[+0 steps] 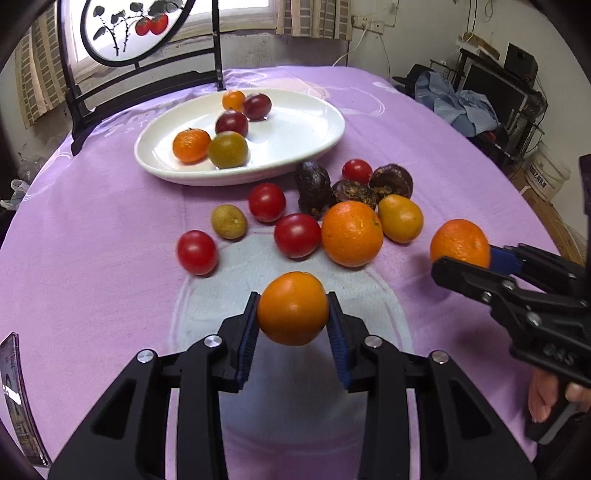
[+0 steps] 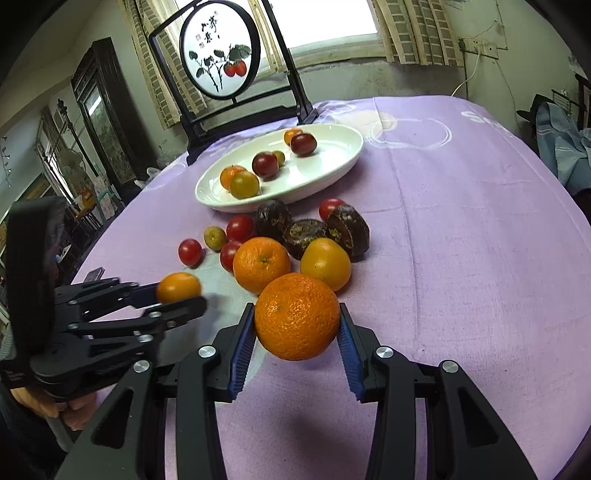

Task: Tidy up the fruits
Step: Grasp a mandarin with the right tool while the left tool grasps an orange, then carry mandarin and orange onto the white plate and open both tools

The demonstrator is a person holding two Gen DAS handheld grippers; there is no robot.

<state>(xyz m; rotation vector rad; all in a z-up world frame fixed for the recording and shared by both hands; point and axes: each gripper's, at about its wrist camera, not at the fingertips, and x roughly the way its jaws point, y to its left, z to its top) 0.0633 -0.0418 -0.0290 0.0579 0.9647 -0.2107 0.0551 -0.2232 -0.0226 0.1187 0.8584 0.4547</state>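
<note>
lilac cloth (image 1: 92, 229), white plate (image 1: 295, 155), red tomatoes (image 1: 297, 235).

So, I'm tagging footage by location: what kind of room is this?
Probably a lived-in home room, not a lab: a table under a purple cloth, a painted decorative screen by a curtained window, and household clutter along the wall.

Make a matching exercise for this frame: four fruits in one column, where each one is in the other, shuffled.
Things:
1. smooth orange fruit
2. rough mandarin
3. purple grapes
4. dark passion fruits

Places:
A. on the cloth, just in front of the plate
B. held in the left gripper
C. on the white plate
D. held in the right gripper

Pairs: 1-B, 2-D, 3-C, 4-A
</note>
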